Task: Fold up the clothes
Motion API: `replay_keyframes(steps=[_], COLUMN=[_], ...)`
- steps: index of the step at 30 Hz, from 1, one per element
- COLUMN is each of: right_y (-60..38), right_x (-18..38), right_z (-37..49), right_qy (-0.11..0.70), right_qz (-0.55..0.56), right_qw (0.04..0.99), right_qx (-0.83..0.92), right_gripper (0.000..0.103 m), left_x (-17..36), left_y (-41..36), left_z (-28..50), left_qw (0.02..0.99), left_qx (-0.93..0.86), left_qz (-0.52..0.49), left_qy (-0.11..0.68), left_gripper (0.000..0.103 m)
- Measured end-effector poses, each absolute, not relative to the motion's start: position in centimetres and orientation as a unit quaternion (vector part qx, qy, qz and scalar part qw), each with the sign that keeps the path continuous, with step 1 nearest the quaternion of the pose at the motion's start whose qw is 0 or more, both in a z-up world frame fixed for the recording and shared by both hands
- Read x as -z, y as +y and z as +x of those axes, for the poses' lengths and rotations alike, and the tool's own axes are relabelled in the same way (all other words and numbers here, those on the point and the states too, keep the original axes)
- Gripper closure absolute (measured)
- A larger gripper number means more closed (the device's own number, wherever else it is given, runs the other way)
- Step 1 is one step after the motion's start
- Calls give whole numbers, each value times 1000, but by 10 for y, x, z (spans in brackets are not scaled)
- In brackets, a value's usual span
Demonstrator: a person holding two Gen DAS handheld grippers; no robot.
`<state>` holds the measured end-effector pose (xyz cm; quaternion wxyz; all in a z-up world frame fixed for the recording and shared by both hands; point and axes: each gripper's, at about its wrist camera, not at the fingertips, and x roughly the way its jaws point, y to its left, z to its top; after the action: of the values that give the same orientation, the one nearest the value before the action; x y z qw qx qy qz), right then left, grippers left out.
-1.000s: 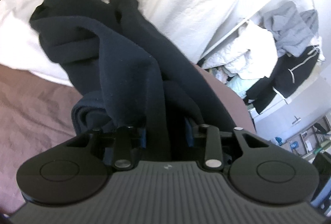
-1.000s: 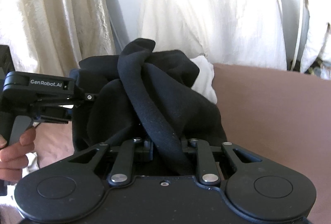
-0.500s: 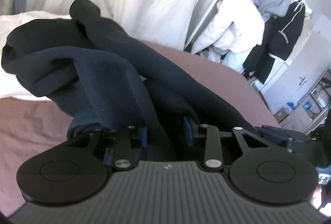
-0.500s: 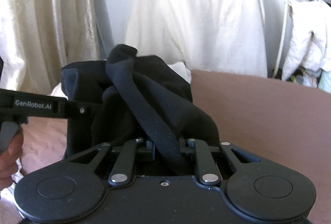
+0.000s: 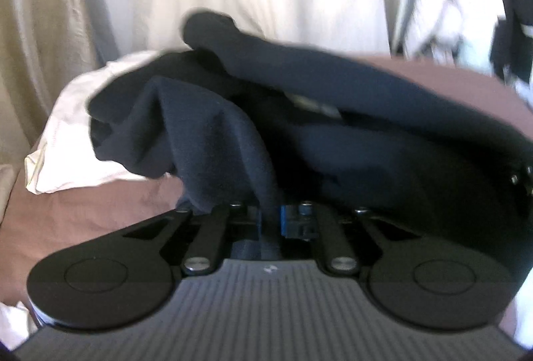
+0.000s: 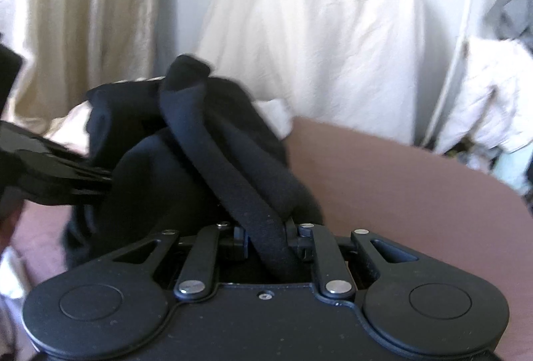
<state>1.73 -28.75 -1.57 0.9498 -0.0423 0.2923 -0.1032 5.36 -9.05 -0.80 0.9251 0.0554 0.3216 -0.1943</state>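
Both my left gripper (image 5: 269, 221) and right gripper (image 6: 266, 237) pinch the dark fleece garment (image 5: 206, 128), bunched at 12 o'clock above the bed (image 6: 416, 194); no fold visible, nearly all remains.

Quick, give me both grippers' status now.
Left gripper: closed on the dark garment.
Right gripper: closed on the same dark garment.

No readable text, labels, brands or numbers in either view; both blurred.

Bright daylight, white sheet (image 6: 333, 38) overexposed. Motion blur across both views. Dark garment (image 5: 333, 114) loses detail in shadow. Fisheye curvature, corners vignetted.
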Motion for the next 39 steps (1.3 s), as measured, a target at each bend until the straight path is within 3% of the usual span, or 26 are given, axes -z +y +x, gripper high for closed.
replay_keyframes(steps=[7, 11, 17, 23, 28, 29, 31, 33, 35, 37, 39], right_y=[-309, -329, -365, -368, -406, -422, -448, -458, -453, -447, -439], right_x=[-14, -23, 10, 38, 26, 21, 16, 14, 19, 26, 37], right_z=[-8, -20, -26, -30, -6, 1, 13, 13, 2, -7, -18], right_qy=[192, 176, 229, 237, 215, 214, 232, 245, 243, 253, 275], right_qz=[-63, -40, 38, 36, 61, 86, 150, 213, 246, 270, 288], right_qw=[960, 961, 949, 942, 918, 912, 904, 903, 908, 908, 905], right_qx=[194, 210, 215, 235, 328, 340, 328, 281, 237, 196, 150], right_gripper=[86, 86, 86, 84, 85, 85, 81, 70, 61, 49, 44], left_x=[-39, -22, 26, 25, 24, 25, 29, 36, 49, 59, 61], left_y=[-81, -93, -77, -28, -1, 2, 1, -4, -10, -19, -29], left_z=[28, 41, 80, 96, 101, 100, 104, 113, 120, 121, 121], left_qw=[963, 943, 894, 875, 872, 873, 863, 845, 814, 799, 801], left_qx=[196, 204, 149, 104, 72, 74, 105, 143, 181, 181, 181], left_qz=[-5, 7, -14, -123, -197, -201, -219, -230, -238, -225, -195], left_qy=[185, 264, 424, 456, 442, 438, 443, 462, 498, 527, 537], left_gripper=[102, 98, 95, 94, 93, 90, 68, 31, 18, 18, 18])
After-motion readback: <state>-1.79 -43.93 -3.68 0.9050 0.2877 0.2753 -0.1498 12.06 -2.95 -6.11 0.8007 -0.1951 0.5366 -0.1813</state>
